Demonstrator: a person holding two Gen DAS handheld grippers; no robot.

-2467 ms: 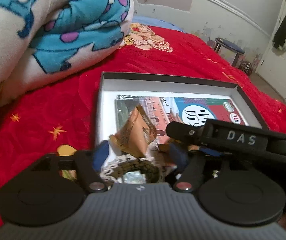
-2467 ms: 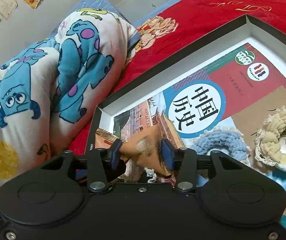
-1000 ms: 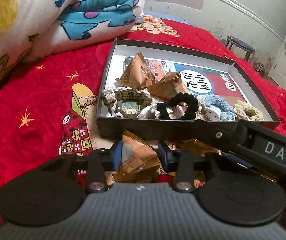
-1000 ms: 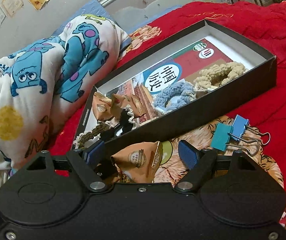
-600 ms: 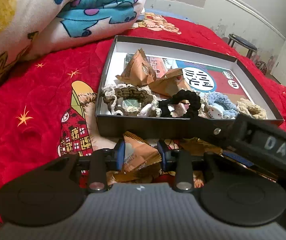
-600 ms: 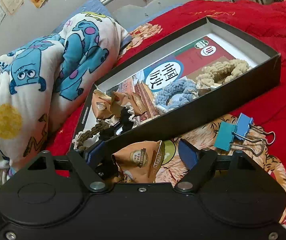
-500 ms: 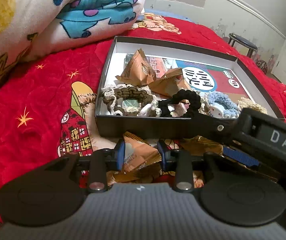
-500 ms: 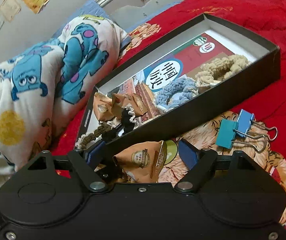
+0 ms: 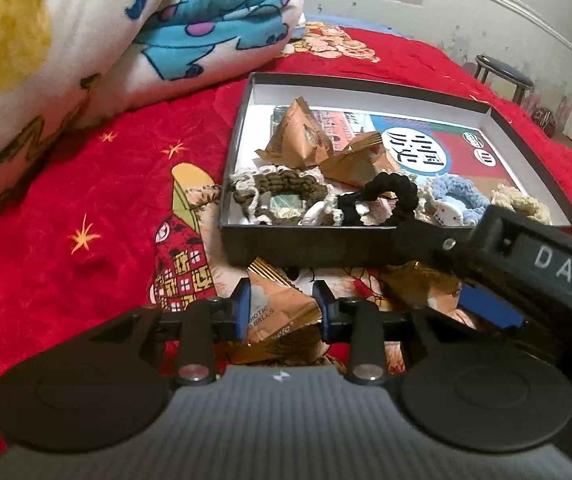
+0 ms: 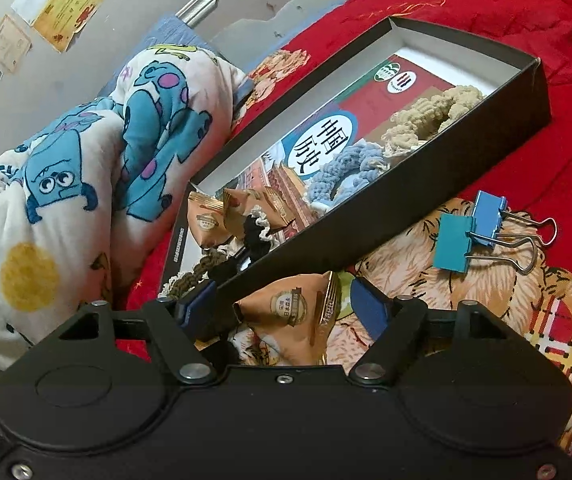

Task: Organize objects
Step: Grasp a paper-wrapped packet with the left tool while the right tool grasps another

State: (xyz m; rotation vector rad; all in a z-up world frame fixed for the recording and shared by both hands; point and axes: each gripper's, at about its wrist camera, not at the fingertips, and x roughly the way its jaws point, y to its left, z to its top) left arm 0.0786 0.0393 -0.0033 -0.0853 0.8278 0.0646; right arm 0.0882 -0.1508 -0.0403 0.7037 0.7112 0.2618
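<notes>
a shallow black cardboard box [image 9: 306,246] lies on the red printed bedspread [image 9: 85,208], in front of a rolled white fleece blanket with blue monsters [image 9: 125,28]. in the box a red-covered textbook [image 9: 458,152] lies flat; on it sit two orange foil snack packets [image 9: 302,136] toward the left end, and along the near wall a row of crocheted scrunchies [image 9: 390,196]. before the box, on the bedspread, lie two more orange packets [image 9: 277,304], and to their right two blue binder clips [image 10: 470,236], touching.

Box wall [image 9: 306,246] rises right ahead of both tools, blocking a low path in. Hair ties [image 9: 281,194] crowd the box's near edge; its far side lies bare. Quilt [image 9: 85,40] hems the bed's left edge; red bedspread [image 9: 65,200] lies open between.
</notes>
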